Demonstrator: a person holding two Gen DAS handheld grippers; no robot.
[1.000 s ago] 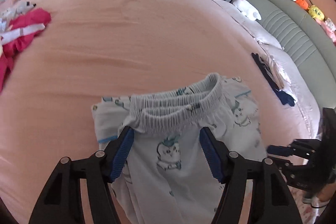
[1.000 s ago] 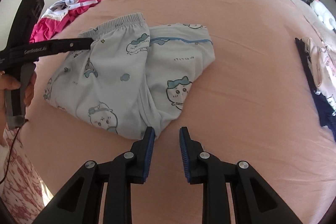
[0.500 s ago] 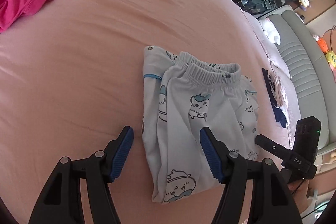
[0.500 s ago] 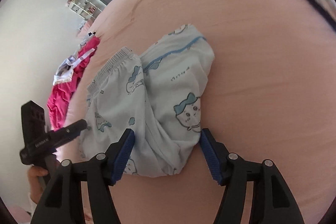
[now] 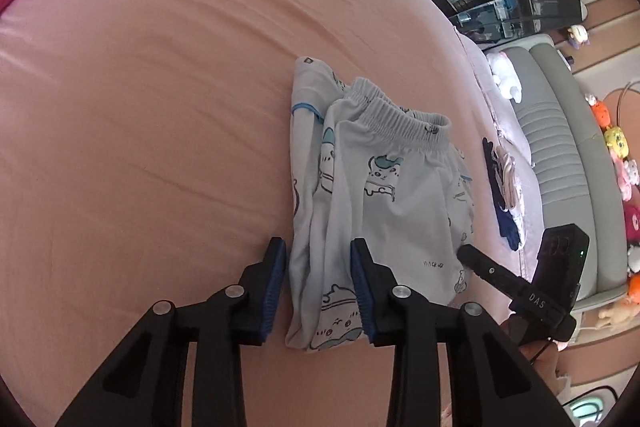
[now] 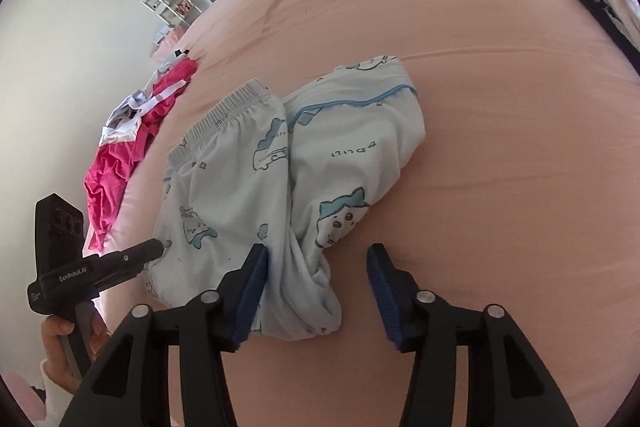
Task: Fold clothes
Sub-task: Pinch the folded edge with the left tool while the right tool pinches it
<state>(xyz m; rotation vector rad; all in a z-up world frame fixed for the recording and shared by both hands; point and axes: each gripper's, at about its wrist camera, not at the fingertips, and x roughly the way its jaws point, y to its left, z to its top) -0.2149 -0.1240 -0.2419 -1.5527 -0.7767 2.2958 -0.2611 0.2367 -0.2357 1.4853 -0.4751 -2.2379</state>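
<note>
A: Left wrist view first. The folded pyjama pants point(image 5: 380, 211) lie on the pink bed point(image 5: 160, 107), long axis running straight away from the left hand-held gripper point(image 5: 318, 291), waistband point(image 5: 400, 115) at the far end. The near edge sits right between its fingers.

B: Is it gripping yet?

A: Its jaws have just been closing, and a fold of the near-left corner is between them. The right pad point(image 5: 362, 291) looks to touch the cloth; the left pad point(image 5: 274, 291) stands just beside the edge, with a thin gap I think. So partly spread, not pinching.

B: And the other side?

A: In the right wrist view, the right hand-held gripper point(image 6: 318, 293) straddles the bunched near corner of the pants point(image 6: 288, 187). Its jaws have also just been narrowing, but stand wider: the left pad point(image 6: 252, 291) is at the cloth, the right pad point(image 6: 382, 291) well clear over bare sheet.

B: Which is nearer a hold?

A: The left one, I'd judge. Both point down at the near end, so the next fold probably lifts that end toward the waistband.

B: Anything else about?

A: A pink garment point(image 6: 120, 171) lies well apart, at the bed's edge.
</note>
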